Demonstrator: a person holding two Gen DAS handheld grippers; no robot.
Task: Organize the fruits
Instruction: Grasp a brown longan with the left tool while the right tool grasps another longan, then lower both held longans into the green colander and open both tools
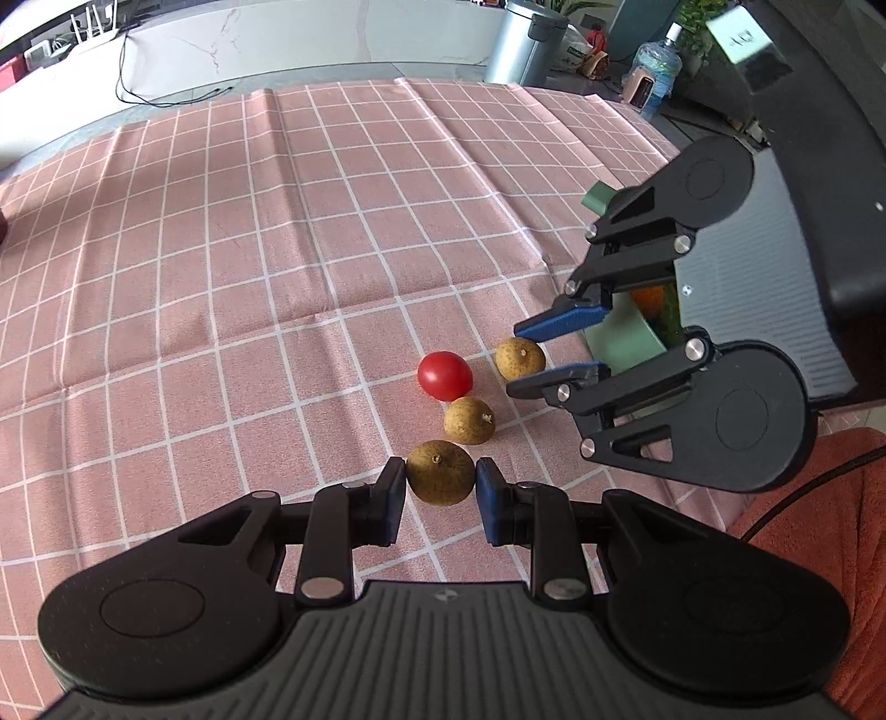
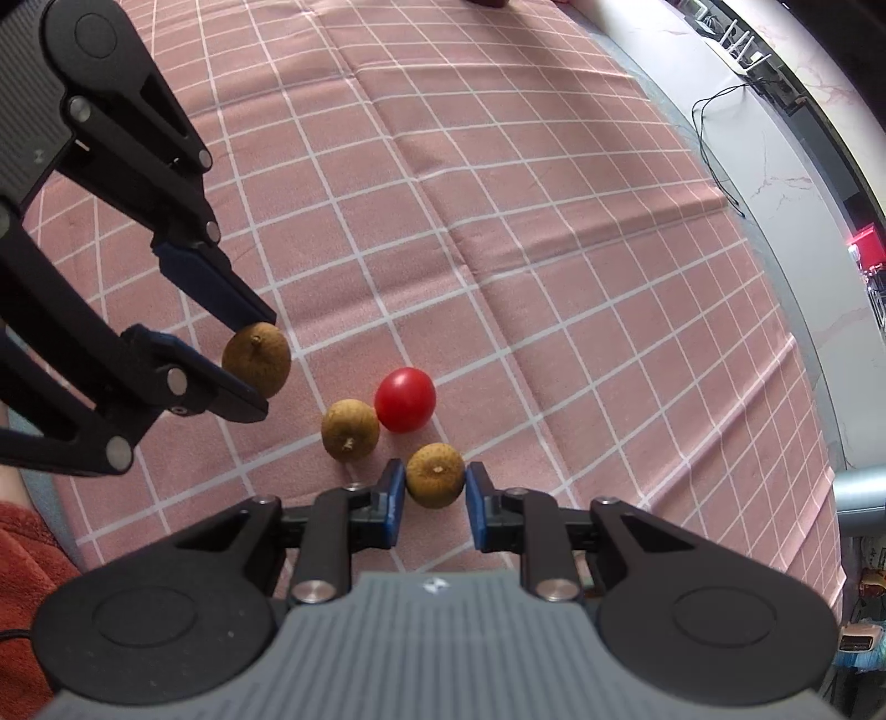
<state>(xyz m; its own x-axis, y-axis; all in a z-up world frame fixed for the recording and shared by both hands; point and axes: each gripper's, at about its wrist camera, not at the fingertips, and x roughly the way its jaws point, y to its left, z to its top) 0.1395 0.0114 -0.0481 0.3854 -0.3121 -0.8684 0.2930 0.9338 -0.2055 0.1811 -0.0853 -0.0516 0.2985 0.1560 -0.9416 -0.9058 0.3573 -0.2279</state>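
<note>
Where light falls, pink checked tablecloth, perhaps counter

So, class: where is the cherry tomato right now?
The cherry tomato lies on the pink checked tablecloth, mid-frame in both wrist views, touching the loose longan and ahead of both grippers.

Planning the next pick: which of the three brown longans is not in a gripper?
The middle longan, touching the cherry tomato. The left gripper and right gripper each clamp one of the others.

Creased matt cloth – glossy smooth tomato, rough dull longans.
</note>
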